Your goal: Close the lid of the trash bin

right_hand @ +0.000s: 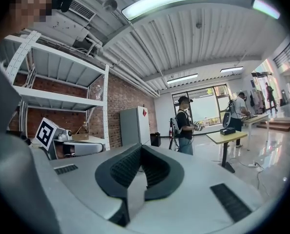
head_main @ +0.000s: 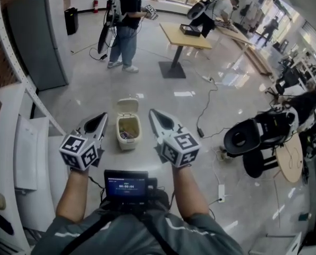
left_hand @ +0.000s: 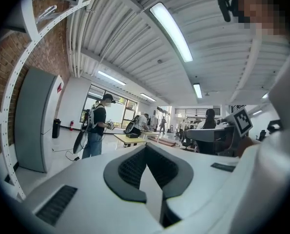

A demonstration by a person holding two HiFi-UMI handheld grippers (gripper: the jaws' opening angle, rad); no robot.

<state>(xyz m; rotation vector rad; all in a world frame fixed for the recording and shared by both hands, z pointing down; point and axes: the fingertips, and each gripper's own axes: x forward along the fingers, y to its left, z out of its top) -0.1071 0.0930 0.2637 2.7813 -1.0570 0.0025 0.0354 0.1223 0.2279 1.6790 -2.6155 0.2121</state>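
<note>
The trash bin (head_main: 129, 134) stands on the floor (head_main: 200, 105), its lid (head_main: 127, 106) raised at the far side. It lies between the left tongs (head_main: 103, 116) and right tongs (head_main: 152, 112), both clenched, empty.

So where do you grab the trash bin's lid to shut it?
Probably the free edge of the lid, the rim farthest from its hinge. The lid is flipped open and leans back on the far side of the bin, so come from above and behind it, then swing it down over the opening. The right gripper hovers close, jaws shut, so pushing that rim may do.
</note>
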